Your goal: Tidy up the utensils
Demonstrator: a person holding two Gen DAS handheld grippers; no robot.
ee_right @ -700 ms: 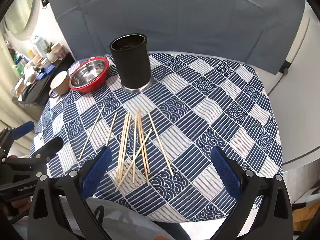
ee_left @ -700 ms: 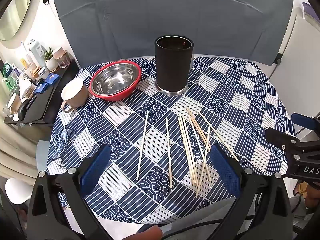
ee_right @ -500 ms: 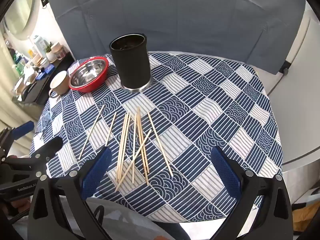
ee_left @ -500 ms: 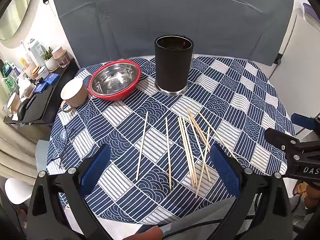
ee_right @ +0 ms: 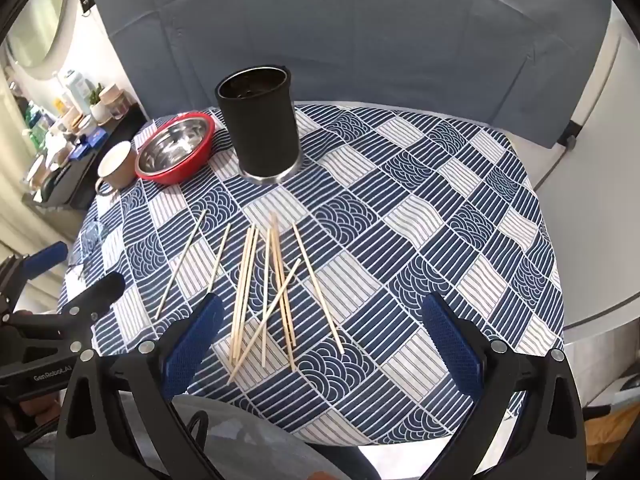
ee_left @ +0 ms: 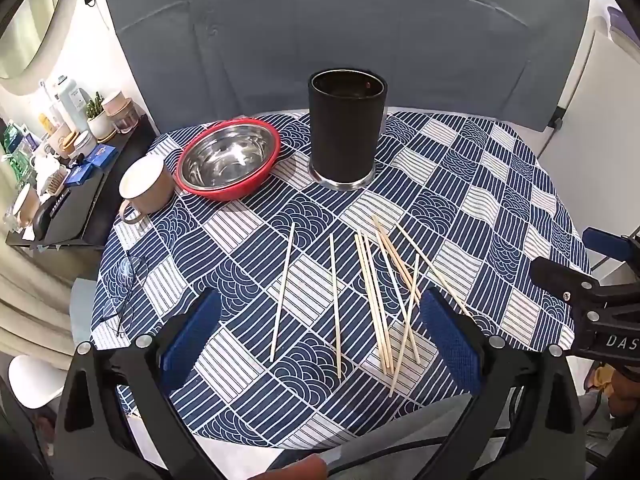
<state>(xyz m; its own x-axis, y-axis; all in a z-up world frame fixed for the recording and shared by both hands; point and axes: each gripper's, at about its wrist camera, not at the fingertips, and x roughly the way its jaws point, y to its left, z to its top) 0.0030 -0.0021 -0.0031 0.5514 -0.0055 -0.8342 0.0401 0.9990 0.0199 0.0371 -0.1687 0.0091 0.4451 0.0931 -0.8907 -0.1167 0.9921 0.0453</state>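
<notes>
Several pale wooden chopsticks (ee_left: 380, 292) (ee_right: 264, 292) lie scattered on the blue-and-white patterned tablecloth (ee_left: 460, 208) (ee_right: 420, 208), some crossing each other. Behind them stands a black cylindrical holder (ee_left: 346, 128) (ee_right: 260, 120), upright, its inside dark. My left gripper (ee_left: 318, 338) hovers open above the near edge, over the left chopsticks, nothing between its blue pads. My right gripper (ee_right: 318, 338) is open too, above the table's near edge, with the chopstick heap just ahead of its left finger. Each gripper shows at the other view's edge.
A red-rimmed steel bowl (ee_left: 228, 158) (ee_right: 176, 152) and a beige mug (ee_left: 146, 184) (ee_right: 116, 166) sit at the back left. Eyeglasses (ee_left: 124, 292) lie at the left table edge. A cluttered side shelf (ee_left: 60, 160) stands left; a grey padded backrest (ee_left: 340, 32) rises behind.
</notes>
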